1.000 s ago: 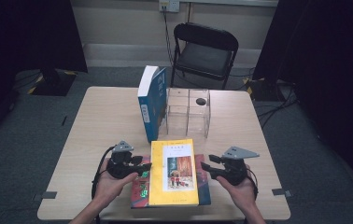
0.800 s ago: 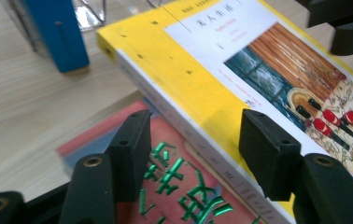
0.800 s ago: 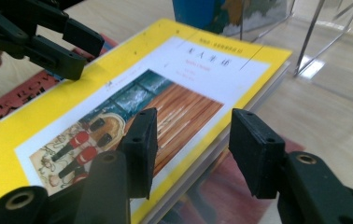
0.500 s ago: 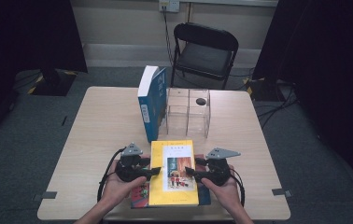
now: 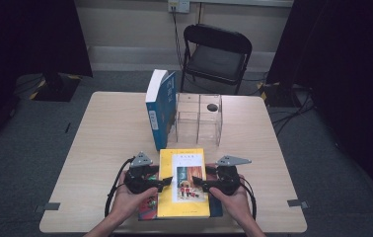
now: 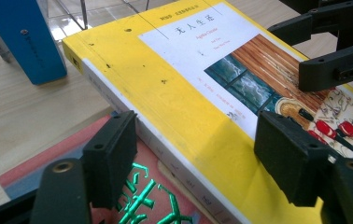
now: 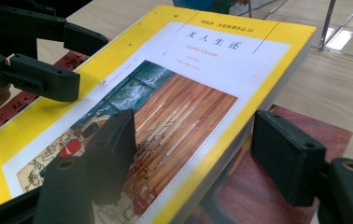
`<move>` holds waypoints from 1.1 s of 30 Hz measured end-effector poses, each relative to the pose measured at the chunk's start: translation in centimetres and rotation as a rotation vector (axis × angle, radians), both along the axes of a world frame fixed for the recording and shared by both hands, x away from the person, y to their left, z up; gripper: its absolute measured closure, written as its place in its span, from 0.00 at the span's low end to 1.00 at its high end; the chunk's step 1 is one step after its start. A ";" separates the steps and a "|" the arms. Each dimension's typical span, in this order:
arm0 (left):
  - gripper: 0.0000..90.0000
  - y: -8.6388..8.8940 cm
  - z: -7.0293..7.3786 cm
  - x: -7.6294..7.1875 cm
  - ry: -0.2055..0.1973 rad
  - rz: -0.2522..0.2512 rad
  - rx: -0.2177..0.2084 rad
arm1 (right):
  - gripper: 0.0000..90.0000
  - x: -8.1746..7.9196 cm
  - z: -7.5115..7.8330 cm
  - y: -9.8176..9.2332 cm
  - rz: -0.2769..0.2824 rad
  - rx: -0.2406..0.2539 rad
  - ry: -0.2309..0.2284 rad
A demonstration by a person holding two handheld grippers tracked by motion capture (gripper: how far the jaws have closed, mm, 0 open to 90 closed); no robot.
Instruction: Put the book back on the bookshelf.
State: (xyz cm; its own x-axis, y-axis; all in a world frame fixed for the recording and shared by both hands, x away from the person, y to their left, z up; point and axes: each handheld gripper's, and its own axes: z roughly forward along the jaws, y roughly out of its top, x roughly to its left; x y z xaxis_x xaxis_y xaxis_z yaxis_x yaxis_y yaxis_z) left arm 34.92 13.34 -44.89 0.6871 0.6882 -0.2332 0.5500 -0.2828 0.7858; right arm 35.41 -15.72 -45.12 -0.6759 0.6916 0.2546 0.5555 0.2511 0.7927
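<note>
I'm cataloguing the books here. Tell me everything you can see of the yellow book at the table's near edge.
The yellow book is a thick paperback lying flat, cover up, on a red book. Its cover bears a white panel with Chinese title characters, "Agatha Christie" in red, and a picture with a wooden floor. The left tongs and right tongs straddle its two long edges; their jaws have just been opening and do not press it.

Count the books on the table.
3: a blue book standing upright beside the clear organizer, a yellow book lying near the front edge, a red book under it.
</note>
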 end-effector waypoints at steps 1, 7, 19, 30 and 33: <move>0.31 0.0 0.0 0.0 0.003 0.004 -0.003 | 0.35 0.0 0.1 0.1 -0.010 -0.001 0.007; 0.31 -0.1 0.1 0.1 0.015 0.007 0.000 | 0.51 0.3 0.2 -0.2 -0.085 0.050 0.072; 0.32 0.5 0.3 -0.4 0.054 -0.025 -0.023 | 0.64 -0.1 0.6 -0.7 -0.153 0.147 0.124; 0.36 0.4 0.5 -0.7 0.054 -0.024 0.005 | 0.65 -1.2 1.7 -0.5 -0.150 0.193 0.100; 0.37 0.5 0.6 -0.8 0.067 -0.032 0.005 | 0.63 -1.2 1.6 -0.3 -0.166 0.180 0.068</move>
State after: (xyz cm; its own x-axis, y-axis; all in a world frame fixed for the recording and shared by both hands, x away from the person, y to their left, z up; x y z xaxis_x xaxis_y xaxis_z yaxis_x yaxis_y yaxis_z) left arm 34.07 13.80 -44.33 0.6914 0.6677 -0.2760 0.5919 -0.3046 0.7462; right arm 34.17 -15.98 -43.48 -0.5342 0.7308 0.4248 0.6309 0.0102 0.7758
